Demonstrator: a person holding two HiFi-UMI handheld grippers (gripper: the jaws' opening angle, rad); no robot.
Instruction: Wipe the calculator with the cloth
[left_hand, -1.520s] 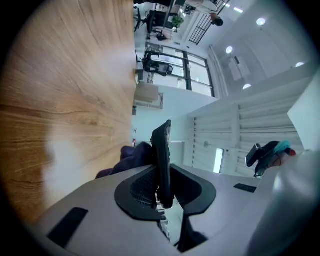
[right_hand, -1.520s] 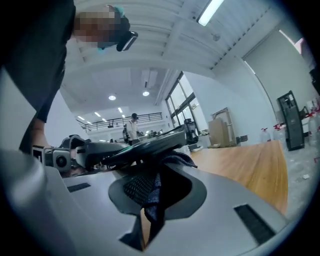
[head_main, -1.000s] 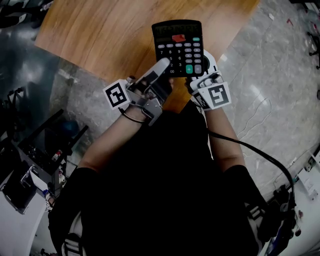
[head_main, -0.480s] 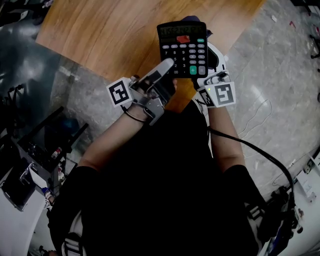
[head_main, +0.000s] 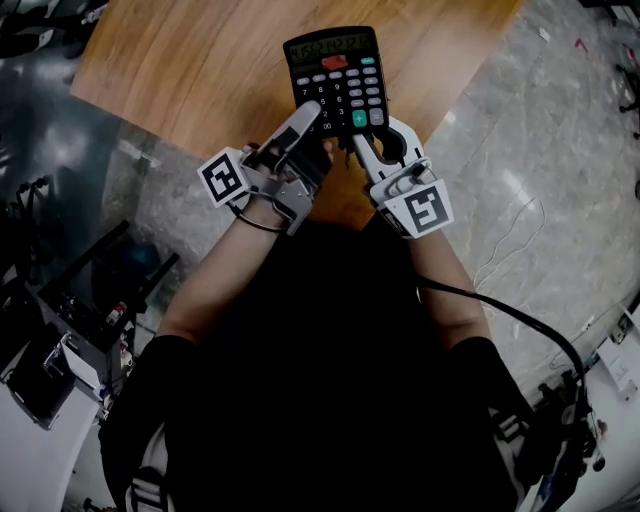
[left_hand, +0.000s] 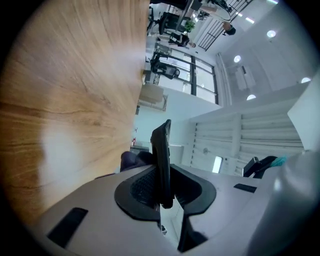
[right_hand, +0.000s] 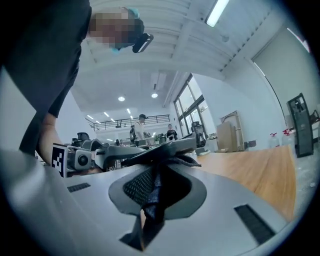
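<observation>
The calculator is held in the air over the near corner of the table, keys up, which leaves its back free to reach. The left gripper has its fingers clamped on the lower left edge, one finger lying across the keys. The right gripper comes in from below, fingers pinched tight on a dark cloth whose bunched end appears to press against the underside. One hand steadies, the other rubs: the wipe looks to be on the back.

One calculator, one table and two grippers, the left gripper and the right gripper, are counted; one cloth, seemingly, and two distant people are made out.
</observation>
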